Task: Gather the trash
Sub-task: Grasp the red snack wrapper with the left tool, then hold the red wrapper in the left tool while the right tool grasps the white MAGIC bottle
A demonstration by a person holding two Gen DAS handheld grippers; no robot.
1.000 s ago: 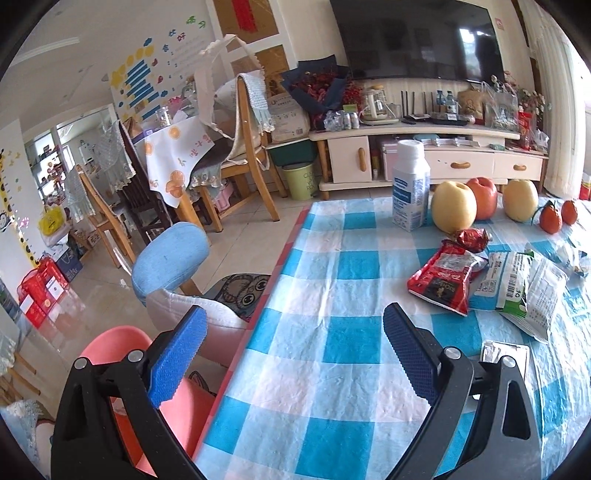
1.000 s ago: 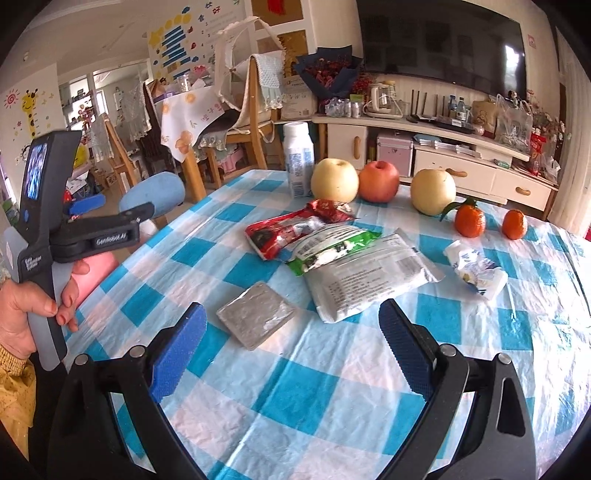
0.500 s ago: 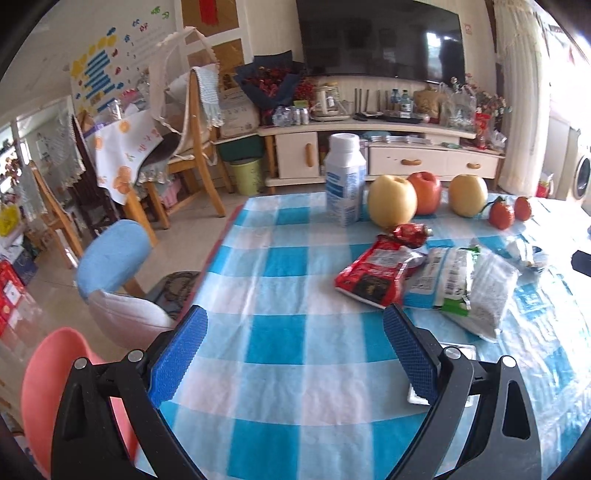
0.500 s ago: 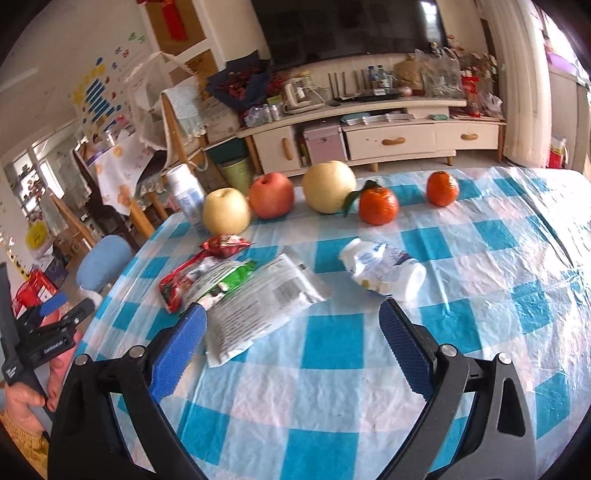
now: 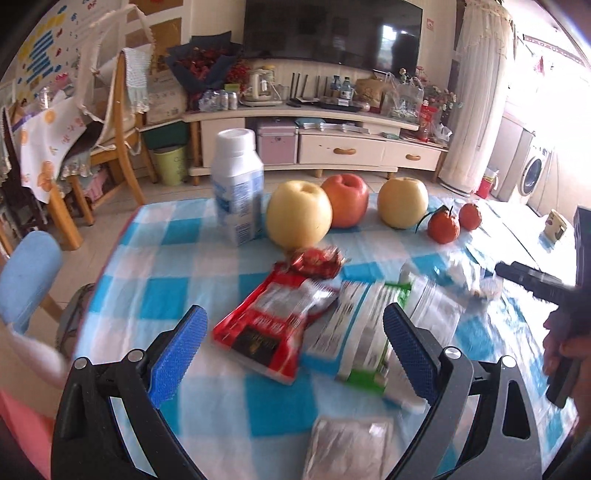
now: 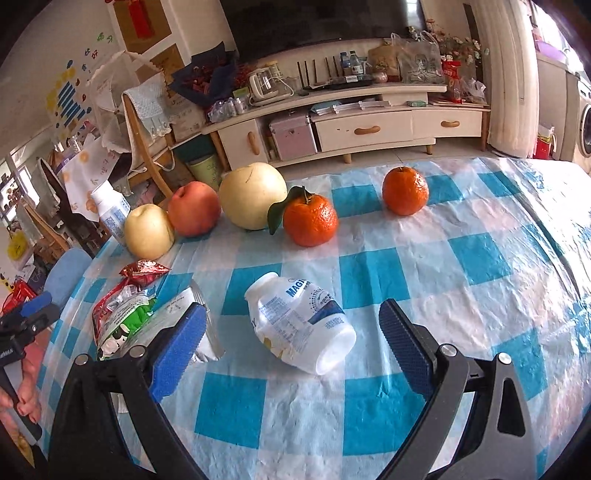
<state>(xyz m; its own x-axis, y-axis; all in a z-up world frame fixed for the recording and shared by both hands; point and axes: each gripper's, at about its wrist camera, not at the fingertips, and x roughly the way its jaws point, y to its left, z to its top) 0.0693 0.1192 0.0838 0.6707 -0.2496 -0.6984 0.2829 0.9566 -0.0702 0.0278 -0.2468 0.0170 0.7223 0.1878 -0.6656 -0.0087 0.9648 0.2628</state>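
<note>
Right gripper (image 6: 291,341): held low over the checked tablecloth (image 6: 461,266), fingers spread wide, nothing between them. The crushed white bottle (image 6: 301,325) lies on its side just ahead at 12 o'clock, label reading "MAG…". Bare cloth extends toward 2 o'clock.

Left gripper (image 5: 293,350): fingers likewise spread and empty, above the red wrapper (image 5: 275,323) at 12 o'clock; green-and-white packet (image 5: 364,332) touching it at 1 o'clock. Table edge at 9 o'clock.

home living-dining room: large tv (image 5: 332,33) top centre above cream media cabinet (image 5: 343,147), wooden chair (image 5: 110,140) at left, washing machine (image 5: 535,177) far right, blue-checked tablecloth (image 6: 461,258) with fruit.
</note>
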